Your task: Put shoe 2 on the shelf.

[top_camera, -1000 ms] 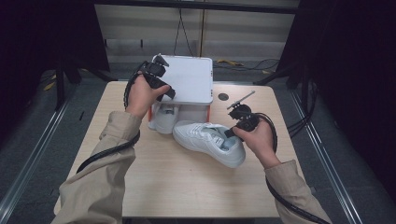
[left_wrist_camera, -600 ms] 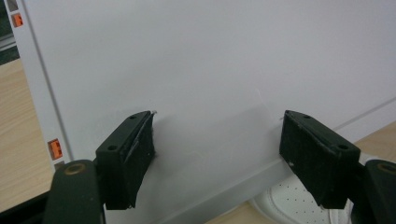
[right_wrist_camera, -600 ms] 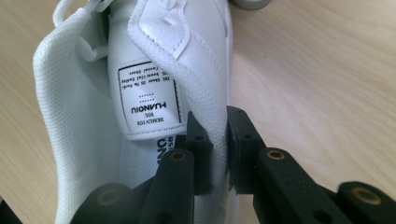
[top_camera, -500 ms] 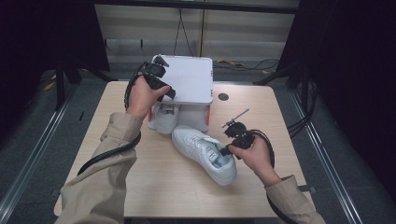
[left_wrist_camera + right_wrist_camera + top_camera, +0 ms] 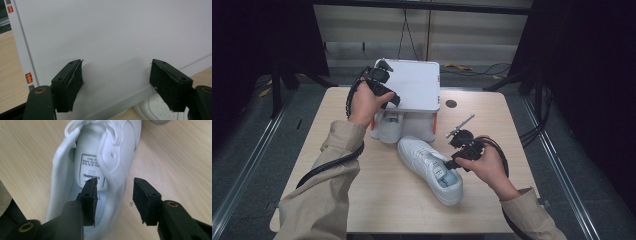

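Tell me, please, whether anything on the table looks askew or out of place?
The white sneaker lies alone at an angle on the table, while its mate sits tucked under the raised lid of the shoebox. The right gripper has just been opening, its side wall between the fingers, unpressed. Nothing looks damaged.

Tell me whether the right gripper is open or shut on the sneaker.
Open. The right gripper has just been opening; the white sneaker's collar wall sits between its jaws, but the pads no longer press it.
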Available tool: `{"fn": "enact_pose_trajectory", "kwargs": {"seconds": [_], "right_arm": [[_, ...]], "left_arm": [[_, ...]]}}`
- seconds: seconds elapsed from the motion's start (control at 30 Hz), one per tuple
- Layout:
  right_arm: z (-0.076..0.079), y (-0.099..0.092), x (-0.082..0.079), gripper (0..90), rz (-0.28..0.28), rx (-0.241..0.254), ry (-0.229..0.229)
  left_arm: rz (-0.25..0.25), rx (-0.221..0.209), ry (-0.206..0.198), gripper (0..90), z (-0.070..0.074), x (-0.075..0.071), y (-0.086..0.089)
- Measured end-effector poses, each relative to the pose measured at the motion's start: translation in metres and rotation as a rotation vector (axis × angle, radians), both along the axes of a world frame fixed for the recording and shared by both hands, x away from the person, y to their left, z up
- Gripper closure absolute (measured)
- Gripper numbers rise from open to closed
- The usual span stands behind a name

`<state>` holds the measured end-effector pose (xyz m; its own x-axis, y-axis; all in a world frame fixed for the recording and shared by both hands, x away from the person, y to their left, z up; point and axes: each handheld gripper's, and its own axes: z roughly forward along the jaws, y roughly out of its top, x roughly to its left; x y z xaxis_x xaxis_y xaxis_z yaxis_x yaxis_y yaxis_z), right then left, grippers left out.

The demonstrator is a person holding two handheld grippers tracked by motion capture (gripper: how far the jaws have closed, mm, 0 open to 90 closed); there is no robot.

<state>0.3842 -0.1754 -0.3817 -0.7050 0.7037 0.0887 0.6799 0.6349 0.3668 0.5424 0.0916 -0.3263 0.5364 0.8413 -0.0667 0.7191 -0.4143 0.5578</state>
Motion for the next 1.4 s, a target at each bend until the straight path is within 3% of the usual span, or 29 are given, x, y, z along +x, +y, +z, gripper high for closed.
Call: {"fn": "enact_pose_trajectory", "kwargs": {"seconds": [0.17, 0.33, 0.43, 0.47, 0.53, 0.63, 0.77, 1.07, 1.3, 1.4], "right_arm": [[-0.002, 0.018, 0.016, 50.3, 0.035, -0.045, -0.006], [-0.005, 0.03, 0.029, 52.3, 0.04, -0.056, 0.003], [-0.008, 0.042, 0.035, 63.7, 0.048, -0.078, 0.027], [-0.008, 0.042, 0.035, 63.7, 0.048, -0.078, 0.027], [-0.004, 0.045, 0.034, 78.3, 0.035, -0.111, 0.011], [-0.001, 0.043, 0.033, 82.9, 0.002, -0.112, -0.003], [0.002, 0.036, 0.033, 83.9, -0.06, -0.058, 0.009], [0.019, 0.024, 0.035, 84.1, -0.142, -0.036, -0.029], [0.017, 0.028, 0.048, 84.1, -0.19, 0.012, -0.029], [0.012, 0.031, 0.057, 84.1, -0.22, 0.045, -0.05]], "left_arm": [[0.0, 0.0, 0.0, 25.9, 0.0, 0.0, 0.0], [-0.001, -0.001, -0.002, 25.9, 0.0, 0.0, 0.0], [-0.003, -0.004, -0.004, 25.9, 0.0, 0.0, 0.001], [-0.005, -0.003, -0.004, 25.9, 0.0, 0.0, 0.001], [-0.006, -0.004, -0.004, 25.9, 0.0, 0.0, 0.001], [-0.004, -0.003, -0.003, 25.9, 0.0, 0.0, 0.0], [-0.005, -0.002, -0.002, 25.9, 0.0, 0.0, 0.001], [-0.006, -0.009, -0.006, 25.9, -0.001, 0.0, 0.0], [-0.016, -0.01, -0.01, 25.9, -0.001, 0.0, 0.002], [-0.016, -0.016, -0.012, 26.0, -0.001, 0.0, 0.002]]}}
